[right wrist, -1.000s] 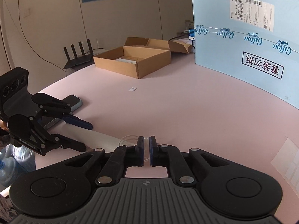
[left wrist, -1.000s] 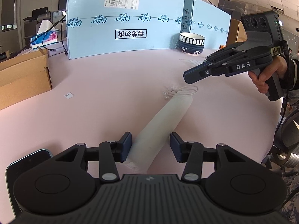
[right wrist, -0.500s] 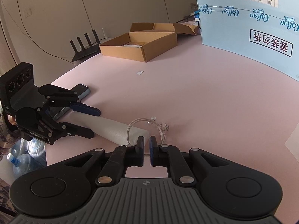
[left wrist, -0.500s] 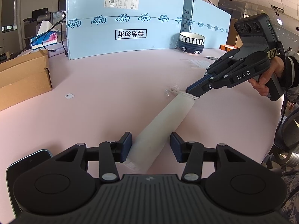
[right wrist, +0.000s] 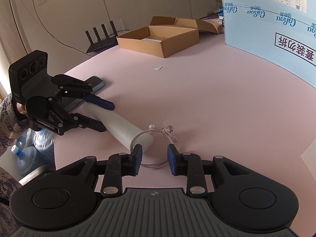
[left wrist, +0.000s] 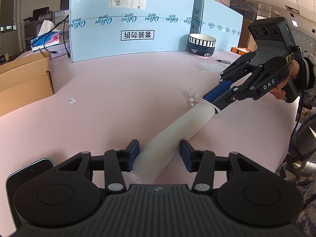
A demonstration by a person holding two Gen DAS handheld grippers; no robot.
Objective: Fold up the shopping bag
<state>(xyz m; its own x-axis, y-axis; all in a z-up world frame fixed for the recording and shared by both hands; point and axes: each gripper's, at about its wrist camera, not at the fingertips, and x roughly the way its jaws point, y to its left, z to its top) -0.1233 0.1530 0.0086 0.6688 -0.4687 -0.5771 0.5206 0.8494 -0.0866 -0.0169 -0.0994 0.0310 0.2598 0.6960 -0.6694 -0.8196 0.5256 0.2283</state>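
Observation:
The shopping bag is rolled into a white tube (left wrist: 177, 130) lying on the pink table (left wrist: 118, 98). My left gripper (left wrist: 159, 154) is closed on the tube's near end, one pad on each side; the right wrist view shows the same grip (right wrist: 108, 118) on the tube (right wrist: 122, 128). A thin elastic loop with pearl beads (left wrist: 191, 101) circles the far end. My right gripper (right wrist: 154, 154) is at that end with its jaws opening. The loop (right wrist: 154, 165) runs around its fingertips and hangs slack between them, not pinched. In the left wrist view the right gripper (left wrist: 212, 104) touches the tube's end.
A blue carton wall (left wrist: 130, 25) and a striped bowl (left wrist: 201, 44) stand at the back. A cardboard box (left wrist: 23, 83) is at the left, a phone (right wrist: 96, 82) beside my left gripper, a pen (left wrist: 223, 61) far right. Water bottles (right wrist: 29, 148) sit below the table edge.
My right gripper came down from above the table to the tube's far end, the elastic loop went over that end, and its jaws spread apart from shut. The left gripper stayed still.

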